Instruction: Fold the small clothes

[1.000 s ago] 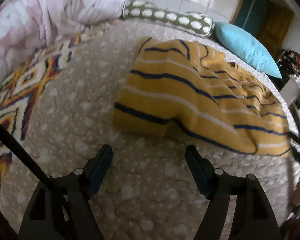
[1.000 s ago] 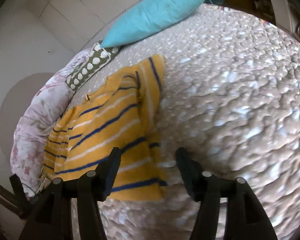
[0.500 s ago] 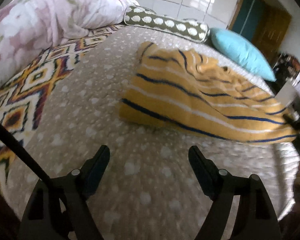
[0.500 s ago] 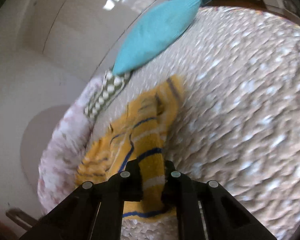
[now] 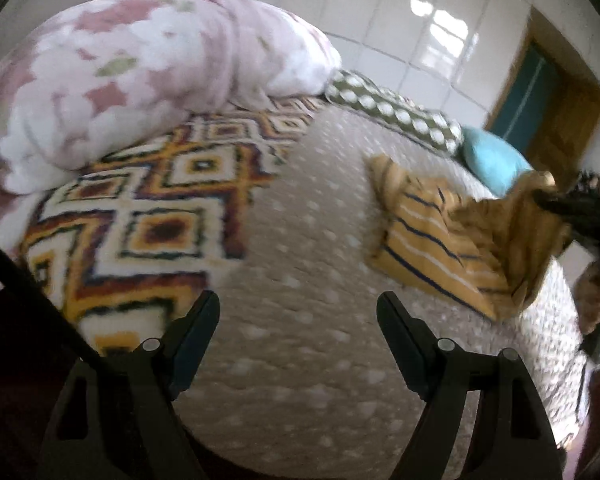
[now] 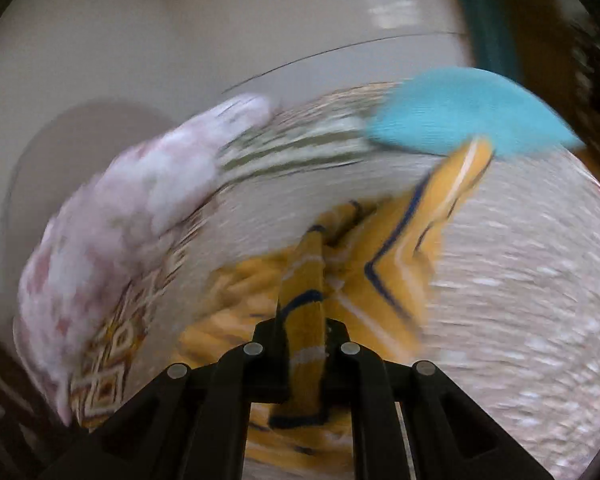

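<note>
Right claw (image 6: 302, 332) clamped tight on a fold of the yellow striped garment (image 6: 384, 280), which is partly lifted off the bed (image 6: 520, 280), just below the blue pillow (image 6: 460, 112). Left claw (image 5: 298, 320) wide apart, nothing in it, over bare bedspread, garment well off to its right. Pink floral duvet (image 5: 140, 80) far from the pillow, patterned blanket (image 5: 148, 220) beside the duvet.

Pink floral quilt (image 5: 148, 72), diamond-patterned blanket (image 5: 152, 216), spotted bolster (image 5: 396, 116), turquoise pillow (image 6: 472, 112).
</note>
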The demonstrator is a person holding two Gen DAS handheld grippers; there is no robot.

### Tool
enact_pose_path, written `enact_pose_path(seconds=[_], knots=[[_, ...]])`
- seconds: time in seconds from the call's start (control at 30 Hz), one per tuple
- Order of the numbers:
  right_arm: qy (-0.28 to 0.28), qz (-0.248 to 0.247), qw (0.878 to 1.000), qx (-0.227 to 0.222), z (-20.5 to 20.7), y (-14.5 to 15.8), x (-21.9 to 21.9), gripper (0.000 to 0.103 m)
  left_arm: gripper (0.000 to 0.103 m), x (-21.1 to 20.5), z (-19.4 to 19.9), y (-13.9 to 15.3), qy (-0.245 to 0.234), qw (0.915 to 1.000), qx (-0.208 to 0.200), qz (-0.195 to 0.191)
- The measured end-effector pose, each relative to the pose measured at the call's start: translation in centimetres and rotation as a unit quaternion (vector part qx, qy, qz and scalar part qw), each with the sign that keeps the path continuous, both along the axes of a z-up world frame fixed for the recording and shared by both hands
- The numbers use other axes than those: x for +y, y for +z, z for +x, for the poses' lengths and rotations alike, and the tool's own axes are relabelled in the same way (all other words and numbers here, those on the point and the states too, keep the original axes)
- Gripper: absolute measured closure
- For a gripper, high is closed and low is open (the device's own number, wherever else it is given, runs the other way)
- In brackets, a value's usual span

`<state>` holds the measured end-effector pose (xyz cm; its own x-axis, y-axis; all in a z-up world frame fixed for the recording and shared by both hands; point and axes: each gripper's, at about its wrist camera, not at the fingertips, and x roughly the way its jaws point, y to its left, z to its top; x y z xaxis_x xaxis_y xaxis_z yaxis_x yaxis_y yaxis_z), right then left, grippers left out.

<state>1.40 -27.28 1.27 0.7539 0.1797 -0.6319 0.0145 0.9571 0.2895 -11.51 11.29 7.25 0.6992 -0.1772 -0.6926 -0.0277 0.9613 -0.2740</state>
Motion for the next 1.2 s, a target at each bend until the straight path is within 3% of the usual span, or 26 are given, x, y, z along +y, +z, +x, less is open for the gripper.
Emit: enact_pose_path(seconds=[0.1,0.2,0.3,0.43,0.5,0.53,0.6,0.67,0.73,0.8,0.9,1.0,1.07,1.2], knots=[[0.079,-0.04,0.996,0.03,2.7,-2.8,8.5,0.094,0.023,2.2,-0.7,0.1,0.018,0.9998,-0.005,-0.006],[0.138,-0.088,0.983,0.079,4.2,-7.5,15.0,0.094,0.023,3.6,-1.0,-0.3,0.026,0.9996,-0.003,-0.006],[0.148,-0.138,0.975,0.094,4.2,-11.1,17.5,0.093,0.023,4.2,-0.8,-0.9,0.033,0.9994,0.002,-0.004],[0.158,-0.147,0.973,0.081,3.3,-10.9,17.6,0.088,0.023,4.2,0.4,-1.2,0.035,0.9991,0.01,-0.023],[0.178,-0.119,0.973,0.085,3.2,-10.1,17.3,0.078,0.023,3.7,1.4,-1.0,0.029,0.9986,0.011,-0.044],[0.192,-0.083,0.974,0.087,2.9,-9.2,16.6,0.07,0.023,3.3,2.0,-0.7,0.022,0.9983,0.01,-0.053],[0.207,0.001,0.976,0.065,1.9,-6.3,14.2,0.067,0.023,2.1,3.1,0.0,0.005,0.9983,0.008,-0.058],[0.206,0.042,0.977,0.033,0.4,-4.0,11.6,0.047,0.022,0.4,4.5,0.9,-0.016,0.9985,0.004,-0.052],[0.177,0.054,0.983,-0.009,-1.0,-1.4,7.6,0.031,0.019,-1.2,6.0,1.5,-0.036,0.9982,0.004,-0.048],[0.13,0.047,0.99,-0.017,-1.0,-1.0,4.1,0.025,0.016,-3.3,8.0,2.0,-0.064,0.9968,0.007,-0.048],[0.063,0.056,0.996,0.022,1.0,-3.3,-0.3,0.024,0.014,-6.8,11.7,1.9,-0.107,0.9934,0.016,-0.039],[0.026,0.107,0.99,0.083,3.5,-7.9,-3.7,0.024,0.014,-8.9,15.5,0.0,-0.125,0.9911,0.039,-0.022],[0.021,0.14,0.985,0.101,5.0,-10.3,-4.4,0.024,0.014,-9.5,17.9,-2.3,-0.132,0.9888,0.066,-0.022],[0.029,0.235,0.966,0.099,7.6,-13.2,-4.8,0.026,0.014,-9.9,20.2,-6.1,-0.158,0.9778,0.112,-0.081]])
